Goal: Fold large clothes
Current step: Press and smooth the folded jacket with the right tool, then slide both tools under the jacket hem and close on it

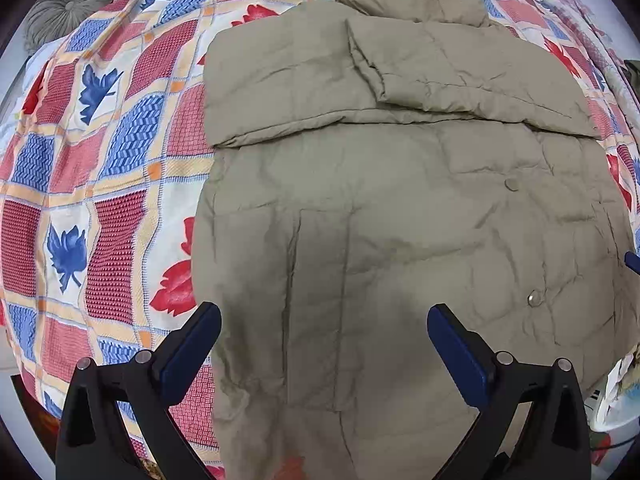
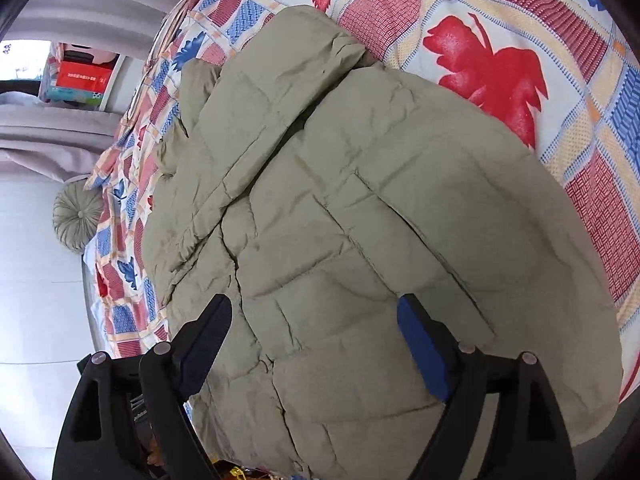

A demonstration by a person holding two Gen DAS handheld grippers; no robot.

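A large khaki quilted jacket (image 1: pixel 380 208) lies flat on a bed with a patchwork leaf-print cover (image 1: pixel 92 160). Its sleeves are folded across the upper body, and its snap buttons show on the right. My left gripper (image 1: pixel 324 320) is open, hovering above the jacket's lower hem near its left edge, holding nothing. In the right wrist view the same jacket (image 2: pixel 360 220) fills the middle. My right gripper (image 2: pixel 316 316) is open over the jacket's lower part, jaws wide apart and empty. A blue tip of the right gripper shows at the left wrist view's right edge (image 1: pixel 632 260).
A round grey pleated cushion (image 1: pixel 68 8) lies at the bed's far left corner, also in the right wrist view (image 2: pixel 78 216). Grey curtains and a shelf with red boxes (image 2: pixel 80 76) stand beyond the bed. The bed edge and pale floor (image 2: pixel 36 280) are to the side.
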